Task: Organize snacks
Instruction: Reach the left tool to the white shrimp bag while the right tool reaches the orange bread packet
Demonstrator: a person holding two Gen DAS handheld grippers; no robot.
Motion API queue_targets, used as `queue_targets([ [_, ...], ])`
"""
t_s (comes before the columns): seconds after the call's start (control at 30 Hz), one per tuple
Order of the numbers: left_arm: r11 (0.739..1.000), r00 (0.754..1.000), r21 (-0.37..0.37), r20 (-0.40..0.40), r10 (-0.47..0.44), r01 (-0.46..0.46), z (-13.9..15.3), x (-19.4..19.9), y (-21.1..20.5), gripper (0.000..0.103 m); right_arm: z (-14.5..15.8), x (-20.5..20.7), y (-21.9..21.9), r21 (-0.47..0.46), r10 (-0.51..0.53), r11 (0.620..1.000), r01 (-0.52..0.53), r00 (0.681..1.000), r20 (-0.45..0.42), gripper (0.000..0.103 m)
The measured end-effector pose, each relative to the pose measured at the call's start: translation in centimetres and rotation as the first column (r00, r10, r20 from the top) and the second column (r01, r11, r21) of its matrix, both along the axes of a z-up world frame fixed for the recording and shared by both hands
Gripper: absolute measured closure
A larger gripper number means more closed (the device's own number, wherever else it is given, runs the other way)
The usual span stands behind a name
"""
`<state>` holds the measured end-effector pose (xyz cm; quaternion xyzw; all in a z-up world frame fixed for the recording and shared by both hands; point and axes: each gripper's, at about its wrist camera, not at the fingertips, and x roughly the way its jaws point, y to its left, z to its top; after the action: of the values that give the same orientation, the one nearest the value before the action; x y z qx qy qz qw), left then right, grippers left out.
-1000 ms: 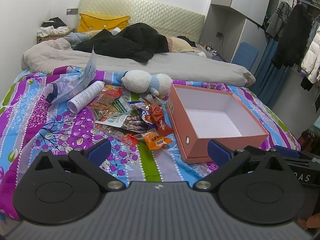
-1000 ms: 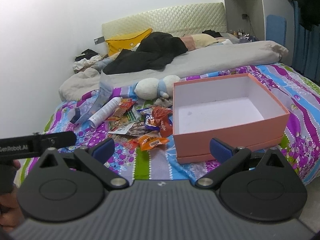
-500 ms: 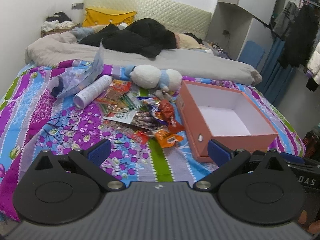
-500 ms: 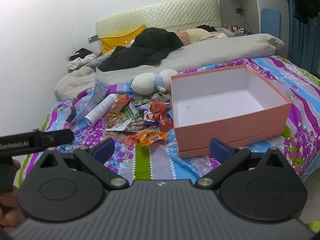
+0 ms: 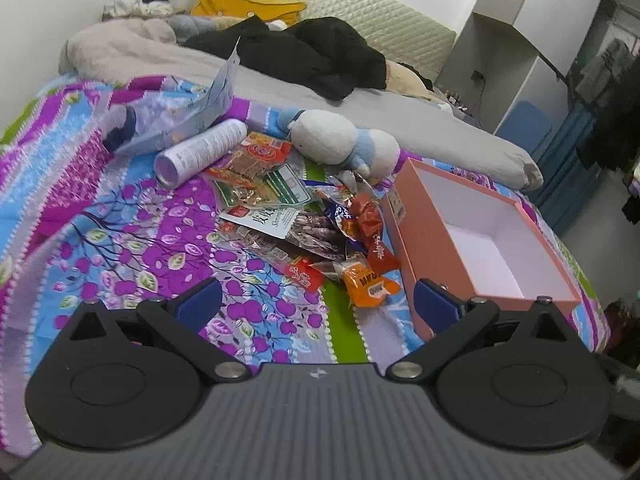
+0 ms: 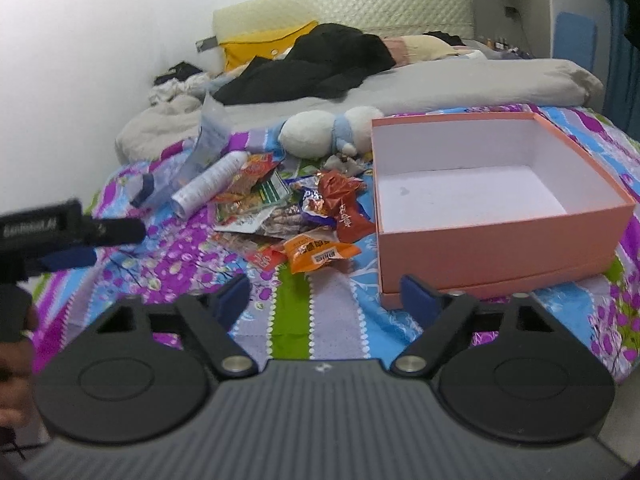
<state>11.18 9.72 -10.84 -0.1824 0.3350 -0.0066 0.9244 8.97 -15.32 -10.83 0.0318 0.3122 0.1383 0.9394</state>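
- Bedroom clutter fills both views: a bed [image 5: 120,240] with a purple floral cover carries a heap of snack packets [image 5: 304,224], with the salmon-pink box [image 6: 500,240] just to their right, its white inside bare.
- Packets overlap so much that their number cannot be told; the print on them is too small to read.
- An orange packet [image 6: 316,254] lies nearest the grippers, a red one [image 6: 344,204] just behind it close to the box wall.
- A white spray can [image 5: 200,152] and a plush toy [image 5: 340,144] lie at the far side of the heap.
- The box's near corner is hidden behind the left gripper [image 5: 318,304], whose jaws stand wide with nothing between them.
- The right gripper [image 6: 324,298] has empty jaws that are closing.
- Compared with a second ago, both cameras sit lower and nearer the heap, and the right jaws are narrower.
- At the right view's left edge, the left gripper is blurred and cut off.
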Motion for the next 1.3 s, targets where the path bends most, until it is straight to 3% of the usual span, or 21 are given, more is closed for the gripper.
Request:
queue_targets([
  [0.23,0.993,0.999,-0.121,-0.030,0.016,-0.019,-4.8,4.7,2.2,0.003,-3.3,3.0,2.1,-0.038,0.118,0.992,-0.118,0.993,0.005,0.025],
  [0.33,0.985,0.999,-0.166,-0.043,0.032,-0.039,-6.6,6.7,3.0,0.006,-4.5,4.5,3.6,-0.113,0.181,0.977,-0.178,0.983,0.015,0.025],
  [0.57,0.952,0.997,-0.303,-0.070,0.030,-0.050,-9.9,11.2,4.5,0.014,-6.1,8.6,5.9,-0.187,0.208,0.961,-0.203,0.978,0.009,0.025],
  [0.9,0.912,0.994,-0.408,-0.110,0.007,-0.052,-13.4,16.9,5.3,0.023,-8.4,13.0,8.0,-0.230,0.243,0.943,-0.242,0.970,-0.022,0.026],
  [1.13,0.874,0.987,-0.483,-0.160,-0.023,-0.058,-16.3,19.8,5.4,0.040,-10.0,14.7,8.8,-0.305,0.238,0.922,-0.240,0.970,-0.047,0.027],
  [1.3,0.872,0.986,-0.487,-0.165,-0.032,-0.054,-17.2,21.6,5.1,0.044,-10.7,15.7,8.4,-0.278,0.250,0.924,-0.261,0.965,-0.073,0.026],
])
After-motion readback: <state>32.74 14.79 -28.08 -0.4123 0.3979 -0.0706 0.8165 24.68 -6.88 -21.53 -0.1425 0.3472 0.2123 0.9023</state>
